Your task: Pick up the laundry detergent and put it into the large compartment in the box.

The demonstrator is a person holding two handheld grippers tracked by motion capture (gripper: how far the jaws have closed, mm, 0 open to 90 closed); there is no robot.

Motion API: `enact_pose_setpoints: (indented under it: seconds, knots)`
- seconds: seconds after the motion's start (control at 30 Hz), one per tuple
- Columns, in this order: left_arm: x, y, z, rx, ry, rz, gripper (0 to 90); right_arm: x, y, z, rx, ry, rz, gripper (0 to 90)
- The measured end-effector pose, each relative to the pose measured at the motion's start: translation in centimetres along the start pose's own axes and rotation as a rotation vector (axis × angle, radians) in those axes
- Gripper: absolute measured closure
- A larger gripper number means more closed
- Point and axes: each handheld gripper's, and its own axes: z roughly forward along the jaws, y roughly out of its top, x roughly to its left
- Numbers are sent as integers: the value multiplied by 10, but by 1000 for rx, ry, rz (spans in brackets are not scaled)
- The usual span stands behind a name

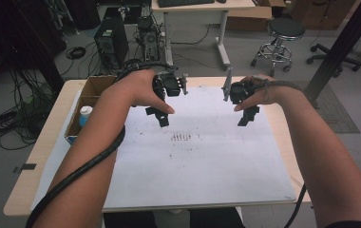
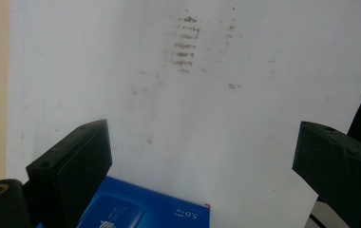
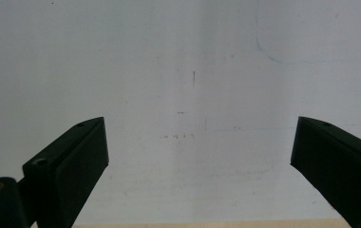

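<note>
At the left edge of the high view I see a cardboard box point(image 1: 94, 87) on the table point(image 1: 36, 156), with a white blue-capped bottle point(image 1: 85, 114) inside. Just right of it my left gripper point(image 1: 161, 116) hangs over the white sheet point(image 1: 202, 166), jaws spread wide apart and empty. In the left gripper view a blue carton point(image 2: 145, 209) lies at the bottom, between the jaws. Smudge marks point(image 1: 182, 137) sit mid-frame. Right of centre, my right gripper point(image 1: 248, 116) hovers over the sheet, jaws likewise apart, holding nothing.
</note>
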Motion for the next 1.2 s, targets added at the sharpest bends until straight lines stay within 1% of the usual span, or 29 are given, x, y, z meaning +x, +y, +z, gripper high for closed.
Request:
enact_pose_setpoints:
  seconds: [0.13, 0.17, 0.23, 0.3, 0.47, 0.53, 0.83, 1.2]
  knots:
    - [2, 4, 2, -1, -11, 11, 59, -1, -5, 0, -6, 2, 8, 49]
    - [2, 5, 2, -1, -11, 10, 59, -1, -6, 0, 0, 5, 16, 50]
    - [4, 5, 3, -2, -12, 11, 58, -2, -7, 1, -1, 7, 11, 50]
    - [4, 5, 3, -7, -13, 10, 59, -3, -7, 0, 2, 6, 18, 50]
    - [5, 2, 5, 0, -19, 4, 60, -5, -5, 0, 0, 7, 12, 50]
    - [6, 1, 6, -4, -19, 0, 58, -5, -2, 1, -2, 8, 6, 50]
    - [7, -6, 9, -4, -23, -5, 59, -6, 4, 2, 10, 11, 1, 50]
    - [8, -6, 12, -6, -30, -1, 58, -6, 7, 3, 16, 14, -2, 50]
